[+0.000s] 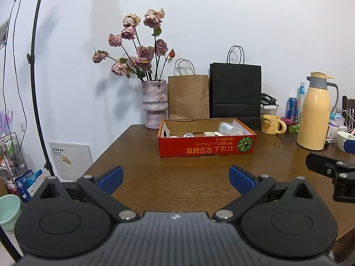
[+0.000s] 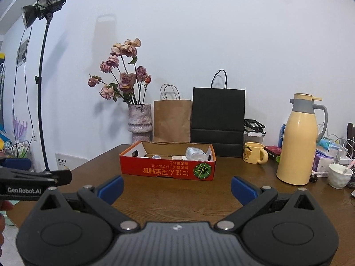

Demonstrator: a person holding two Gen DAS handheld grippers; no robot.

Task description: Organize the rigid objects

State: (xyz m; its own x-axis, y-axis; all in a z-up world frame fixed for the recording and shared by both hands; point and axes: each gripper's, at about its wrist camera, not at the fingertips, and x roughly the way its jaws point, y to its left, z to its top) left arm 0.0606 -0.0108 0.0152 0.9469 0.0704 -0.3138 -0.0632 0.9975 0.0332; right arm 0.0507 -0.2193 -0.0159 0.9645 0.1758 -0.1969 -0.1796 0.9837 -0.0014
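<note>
My left gripper (image 1: 176,178) hangs over the near part of the tabletop (image 1: 188,177), its blue fingers (image 1: 111,178) spread wide with nothing between them. My right gripper (image 2: 177,188) is the same: fingers (image 2: 243,189) released and apart, only bare wood showing in the gap. Each gripper shows at the edge of the other's view, so the two are side by side.

The red box (image 1: 206,147) sits on the tabletop ahead of me, toward the far side, its printed front wall facing me with a green pumpkin picture at the right end. Inside it lie several small pale things; the clearest is a clear bottle (image 1: 228,128) on its side near the right end, with low white pieces (image 1: 209,133) to its left. I cannot tell what the smaller ones are.

Behind the box, against the wall, stand a vase (image 1: 154,104) of dried roses at the left, then a brown bag (image 1: 188,98), then a black bag (image 1: 235,95). Right of the box is a yellow mug (image 1: 270,124), and further right a tall yellow flask (image 1: 316,113). A white cup (image 2: 339,175) sits near the right edge.
</note>
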